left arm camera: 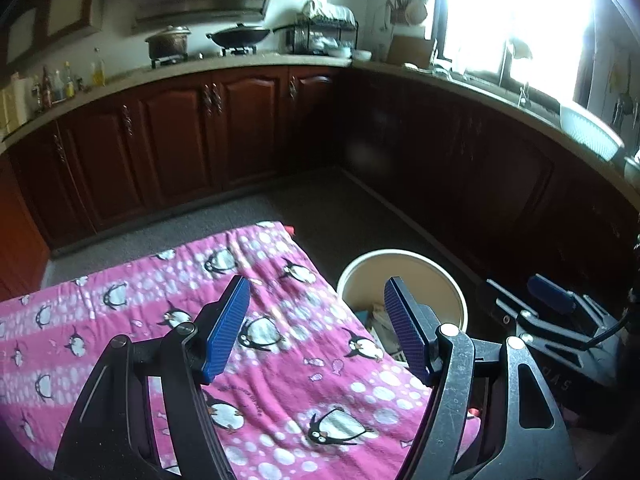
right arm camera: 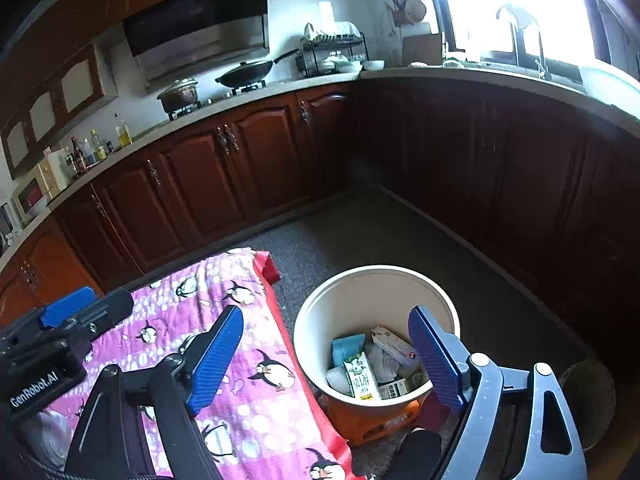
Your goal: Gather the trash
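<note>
Bottles (right arm camera: 90, 148) stand on the counter (right arm camera: 224, 106) at about 10 o'clock in the right wrist view, w/ wooden cupboard doors (right arm camera: 200, 184) under it. Further along the counter: a lidded pot (right arm camera: 180, 94), then a black wok (right arm camera: 246, 72) on the stove, then a dish rack (right arm camera: 334, 54) near 12 o'clock. Bright window (right arm camera: 512, 4) w/ a tap (right arm camera: 520, 36) at 1–2 o'clock, mostly blown out.

Lower left, a pink penguin-print cloth (left arm camera: 120, 320) covers a table. Left gripper (left arm camera: 316, 312) hangs over the cloth's right edge, blue pads (left arm camera: 226, 332) roughly half apart, nothing btwn them. In the right wrist view the same gripper (right arm camera: 72, 308) shows at 9 o'clock, side-on.

Cream bucket (right arm camera: 376, 280) sits on the dark floor (right arm camera: 380, 232) just beside the table's right edge, at about 6 o'clock in the right wrist view. Trash in it: a light blue packet (right arm camera: 347, 348), a green-and-white milk carton (right arm camera: 362, 376), a white box w/ red print (right arm camera: 394, 344), a small box (right arm camera: 394, 388) + crumpled paper; rest too jumbled to tell. In the left wrist view the bucket (left arm camera: 404, 260) is at 5 o'clock, partly behind that gripper's right finger.

Right gripper (right arm camera: 328, 344) hangs above the bucket, pads (right arm camera: 434, 360) spread wide, empty; left pad over the cloth, right pad over the bucket's right side. From the left wrist view it (left arm camera: 548, 300) shows at 4 o'clock, only partly in frame.
</note>
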A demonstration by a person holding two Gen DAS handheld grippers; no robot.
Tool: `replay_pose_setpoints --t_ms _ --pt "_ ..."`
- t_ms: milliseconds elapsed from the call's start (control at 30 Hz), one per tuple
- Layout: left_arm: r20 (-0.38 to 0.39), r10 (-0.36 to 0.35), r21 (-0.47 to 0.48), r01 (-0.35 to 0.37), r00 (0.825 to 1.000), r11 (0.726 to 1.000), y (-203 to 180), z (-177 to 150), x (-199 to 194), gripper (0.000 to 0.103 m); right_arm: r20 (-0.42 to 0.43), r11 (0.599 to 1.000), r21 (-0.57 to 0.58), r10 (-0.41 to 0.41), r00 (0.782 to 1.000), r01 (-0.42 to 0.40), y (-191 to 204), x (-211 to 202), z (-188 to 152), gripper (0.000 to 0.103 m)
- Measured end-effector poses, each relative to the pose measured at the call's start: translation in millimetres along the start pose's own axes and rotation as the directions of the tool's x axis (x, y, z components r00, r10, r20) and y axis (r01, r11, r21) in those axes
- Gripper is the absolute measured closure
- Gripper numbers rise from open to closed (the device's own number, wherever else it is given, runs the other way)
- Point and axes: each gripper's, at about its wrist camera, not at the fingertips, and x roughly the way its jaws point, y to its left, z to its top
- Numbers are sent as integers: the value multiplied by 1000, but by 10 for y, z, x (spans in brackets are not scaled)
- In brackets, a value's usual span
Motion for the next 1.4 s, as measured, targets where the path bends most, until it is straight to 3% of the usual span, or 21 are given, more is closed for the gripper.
replay_pose_setpoints --t_ms 300,900,1400 --pt "53 15 -47 -13 998 999 199 -4 -200 23 49 999 -35 7 999 -5 189 -122 22 12" --pt "74 26 -13 -25 997 1000 186 -31 -285 23 143 998 -53 -26 989 34 246 -320 36 12" --pt "69 33 -10 -33 997 999 181 -41 -265 23 148 997 -57 -40 988 49 259 -332 27 11"
